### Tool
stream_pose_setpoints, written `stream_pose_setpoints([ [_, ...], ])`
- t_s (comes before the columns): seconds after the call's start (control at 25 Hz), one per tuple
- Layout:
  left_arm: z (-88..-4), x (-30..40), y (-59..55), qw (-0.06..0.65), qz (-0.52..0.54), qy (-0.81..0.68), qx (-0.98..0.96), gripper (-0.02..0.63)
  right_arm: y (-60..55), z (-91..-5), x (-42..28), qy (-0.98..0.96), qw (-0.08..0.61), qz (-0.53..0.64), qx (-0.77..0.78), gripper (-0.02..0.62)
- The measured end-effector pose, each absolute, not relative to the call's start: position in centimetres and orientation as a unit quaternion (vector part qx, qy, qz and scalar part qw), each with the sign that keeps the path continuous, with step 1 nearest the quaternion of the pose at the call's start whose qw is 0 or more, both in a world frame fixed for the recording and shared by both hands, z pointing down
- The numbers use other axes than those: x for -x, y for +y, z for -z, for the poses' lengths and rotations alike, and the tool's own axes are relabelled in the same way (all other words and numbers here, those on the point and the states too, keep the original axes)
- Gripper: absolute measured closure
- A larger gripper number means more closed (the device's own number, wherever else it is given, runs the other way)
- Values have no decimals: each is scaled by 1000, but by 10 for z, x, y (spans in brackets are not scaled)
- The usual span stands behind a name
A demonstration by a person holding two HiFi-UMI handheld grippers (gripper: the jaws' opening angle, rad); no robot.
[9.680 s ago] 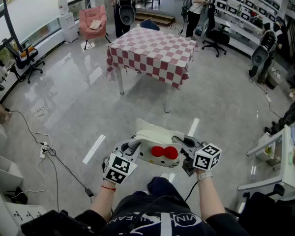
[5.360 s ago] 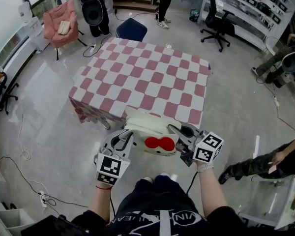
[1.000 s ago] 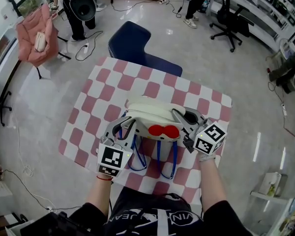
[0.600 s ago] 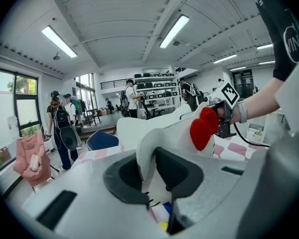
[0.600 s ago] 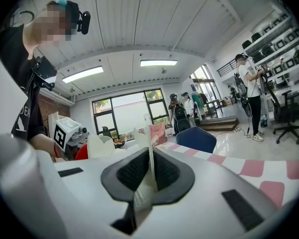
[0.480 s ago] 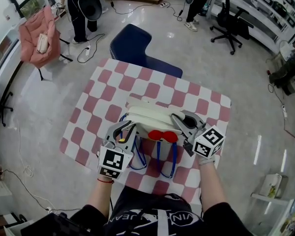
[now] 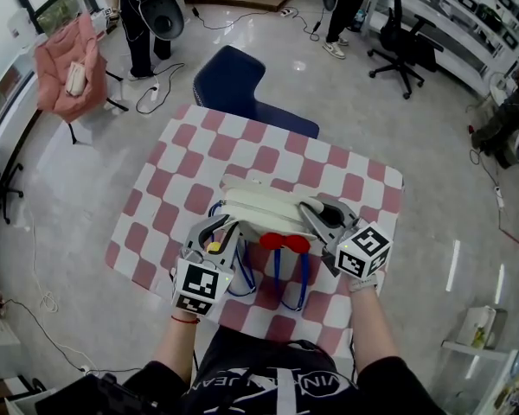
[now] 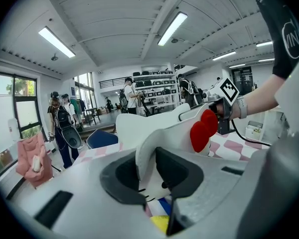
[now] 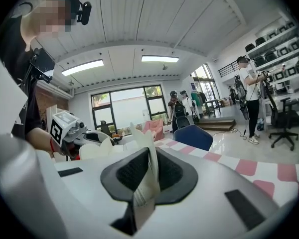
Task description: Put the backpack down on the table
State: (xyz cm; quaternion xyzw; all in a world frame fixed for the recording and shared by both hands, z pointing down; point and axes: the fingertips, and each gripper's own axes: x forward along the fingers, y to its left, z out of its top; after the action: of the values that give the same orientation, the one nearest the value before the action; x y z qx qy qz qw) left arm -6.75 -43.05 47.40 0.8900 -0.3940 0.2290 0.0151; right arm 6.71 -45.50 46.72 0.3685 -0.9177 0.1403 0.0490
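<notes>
**Backpack brought to the table, not yet let go**

The white backpack is held over the near middle of the checked table, with its blue straps hanging toward the cloth; whether its base rests there cannot be told. The left gripper is closed on one white edge and the right gripper is clamped on the opposite edge. The carrying is judged done; full lowering and release are left.
</notes>
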Motion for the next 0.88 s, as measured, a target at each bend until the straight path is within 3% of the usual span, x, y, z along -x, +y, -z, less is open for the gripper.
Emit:
stream_pose_setpoints([
  [0.88, -474, 74, -425, 21, -224, -412, -883, 517, -447, -453, -68, -919, 43, -123, -371, 543],
])
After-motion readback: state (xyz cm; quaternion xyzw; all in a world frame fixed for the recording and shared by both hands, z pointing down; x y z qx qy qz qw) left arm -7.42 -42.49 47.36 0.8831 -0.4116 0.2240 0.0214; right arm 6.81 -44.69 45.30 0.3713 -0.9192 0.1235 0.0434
